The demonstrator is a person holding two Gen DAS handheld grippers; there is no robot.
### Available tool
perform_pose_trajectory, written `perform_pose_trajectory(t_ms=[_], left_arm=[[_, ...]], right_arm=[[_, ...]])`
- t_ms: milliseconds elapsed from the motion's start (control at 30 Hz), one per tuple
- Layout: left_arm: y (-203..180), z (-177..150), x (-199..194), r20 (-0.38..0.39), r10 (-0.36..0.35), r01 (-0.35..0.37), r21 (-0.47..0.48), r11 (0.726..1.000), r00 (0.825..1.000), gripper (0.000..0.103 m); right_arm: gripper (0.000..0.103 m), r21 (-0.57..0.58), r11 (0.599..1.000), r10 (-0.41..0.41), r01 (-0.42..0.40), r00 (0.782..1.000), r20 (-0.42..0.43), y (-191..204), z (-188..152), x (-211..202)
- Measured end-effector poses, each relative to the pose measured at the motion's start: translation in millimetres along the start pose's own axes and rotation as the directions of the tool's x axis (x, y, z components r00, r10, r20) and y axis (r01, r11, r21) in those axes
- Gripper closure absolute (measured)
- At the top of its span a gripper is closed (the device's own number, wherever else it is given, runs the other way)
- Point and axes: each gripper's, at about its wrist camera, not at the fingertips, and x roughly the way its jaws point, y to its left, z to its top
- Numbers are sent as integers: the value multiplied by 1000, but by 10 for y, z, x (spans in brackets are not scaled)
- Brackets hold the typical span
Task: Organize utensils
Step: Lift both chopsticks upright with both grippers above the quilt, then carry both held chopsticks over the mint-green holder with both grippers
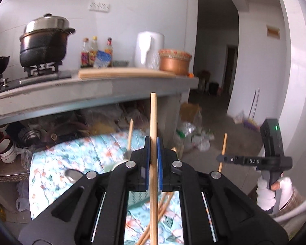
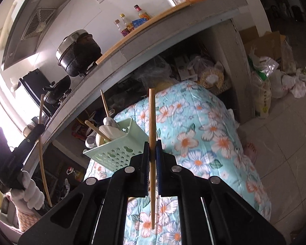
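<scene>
wooden chopstick (image 1: 153, 122) pinched upright in left gripper (image 1: 153, 143), second chopstick (image 2: 152, 122) clamped in right gripper (image 2: 152, 146) beside green basket (image 2: 116, 153)

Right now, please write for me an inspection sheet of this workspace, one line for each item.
Surface: light-blue quilted cloth with orange and white flowers.
Job's things: pale green perforated plastic utensil basket, already holding chopsticks and a white spoon; more loose wooden chopsticks lying on the cloth.
Clutter: bags and bowls under the grey concrete counter.
Grippers: left gripper shut on one long wooden chopstick; right gripper shut on another thin wooden chopstick; both chopsticks stand roughly upright.
Cables: nothing seen.
Surroundings: black pot with steel lid on the gas stove, sauce bottles, white kettle.
</scene>
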Motion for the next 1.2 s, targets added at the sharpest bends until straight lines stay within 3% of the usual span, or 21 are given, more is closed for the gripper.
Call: perform_pose_trajectory(t_ms=[267, 467, 633, 733, 967, 1200], left_arm=[[243, 296, -184, 169, 7, 4, -61, 998, 986, 97], [492, 456, -196, 327, 10, 36, -136, 990, 945, 97], [716, 537, 4, 425, 95, -8, -203, 979, 900, 97], [887, 478, 219, 408, 126, -16, -261, 965, 904, 97], [1248, 261, 733, 317, 176, -47, -374, 926, 932, 97], [1355, 82, 961, 242, 218, -114, -381, 918, 946, 97]], right_arm=[[97, -29, 999, 17, -17, 1000, 26, 195, 194, -63], [97, -46, 999, 0, 1, 999, 38, 306, 286, -49], [97, -36, 999, -5, 6, 1000, 24, 322, 336, 52], [97, -21, 1000, -10, 10, 1000, 14, 280, 359, 123], [97, 6, 1000, -22, 22, 1000, -3, 173, 401, 230], [97, 38, 999, -18, 18, 1000, -21, 58, 423, 318]])
